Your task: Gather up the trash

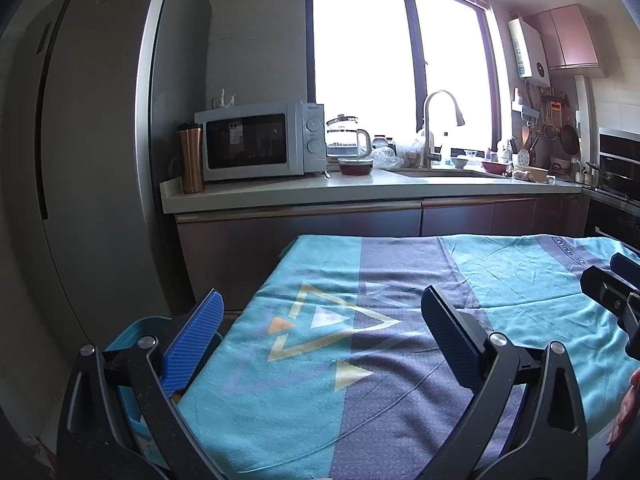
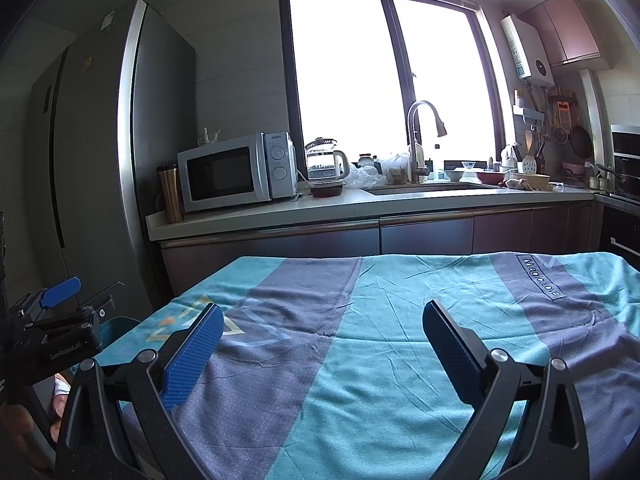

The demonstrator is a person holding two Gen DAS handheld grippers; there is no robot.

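Bright kitchen, big window (image 1: 400, 60) glaring white at the back. Trash hard to pick out from here: closest candidate a crumpled clear plastic bag (image 1: 384, 154) up on the kitchen counter (image 1: 280, 192), just beside the sink (image 1: 440, 174), well apart from both tools. Cannot tell whether rubbish or not.

Nearer in, a cloth (image 1: 520, 280) in teal and grey stripes with triangle prints, spread over the near counter, wrinkled on the right side.

Left tool (image 1: 322, 300) spread wide over the cloth's left part, blue pads (image 1: 192, 348) facing inward, nothing between them. Right tool (image 2: 323, 310) equally wide above the middle of the cloth, gripping nothing. Both side by side, near each other, aimed at the window.

Off the cloth's left edge, low down, a blue plastic rim (image 1: 128, 332): bin or seat, cannot tell.

Further out along the kitchen counter: dark red bowl (image 1: 355, 167), glass kettle (image 1: 348, 136), white microwave (image 1: 256, 142), copper travel mug (image 1: 191, 158) at the left end. Curved tap (image 1: 436, 120) over the sink. Tall grey fridge (image 1: 92, 120) filling the left.
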